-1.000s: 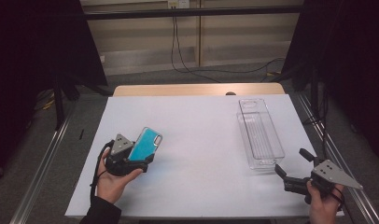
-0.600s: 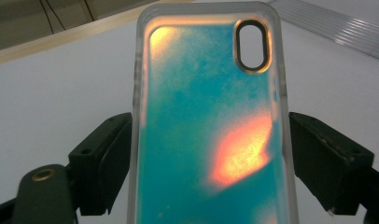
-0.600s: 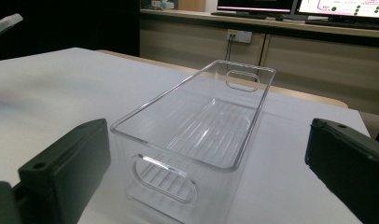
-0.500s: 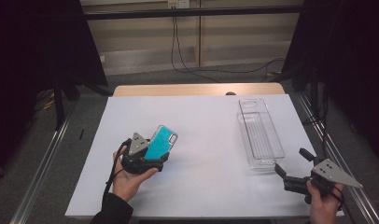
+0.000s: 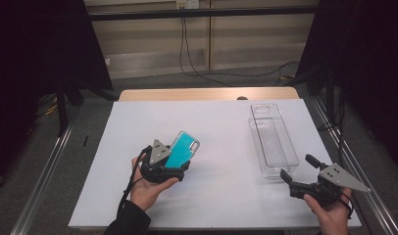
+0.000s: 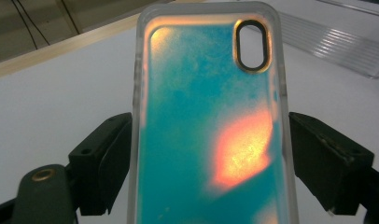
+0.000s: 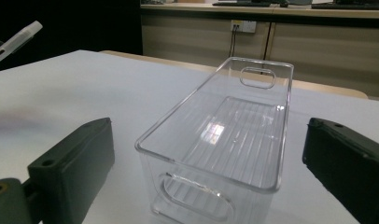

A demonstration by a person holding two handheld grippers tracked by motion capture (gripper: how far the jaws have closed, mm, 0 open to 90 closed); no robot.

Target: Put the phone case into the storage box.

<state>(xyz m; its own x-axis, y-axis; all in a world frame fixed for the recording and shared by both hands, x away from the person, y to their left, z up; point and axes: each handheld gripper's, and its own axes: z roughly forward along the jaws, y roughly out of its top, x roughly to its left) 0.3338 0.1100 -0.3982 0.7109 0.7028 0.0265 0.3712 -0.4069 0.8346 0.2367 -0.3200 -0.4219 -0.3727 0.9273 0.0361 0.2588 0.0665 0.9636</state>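
Near the tabletop's front edge, left gripper (image 5: 173, 164) clamped on a teal phone case (image 5: 182, 149) held tilted above the white tabletop (image 5: 221, 127), right gripper (image 5: 297, 172) at the front right corner, jaws apart, clear bin (image 5: 273, 139) beyond along the right edge.

Phone case (image 6: 211, 121) cut off at bottom edge of left gripper view; lower end hidden behind left gripper (image 5: 163, 165) in high view. Contact btwn pads and case edges hard to tell. Right hand (image 5: 332, 213) cropped by bottom edge. Clear bin (image 7: 225, 140) near end cut off at bottom of right gripper view. Far wall sockets too small to read.
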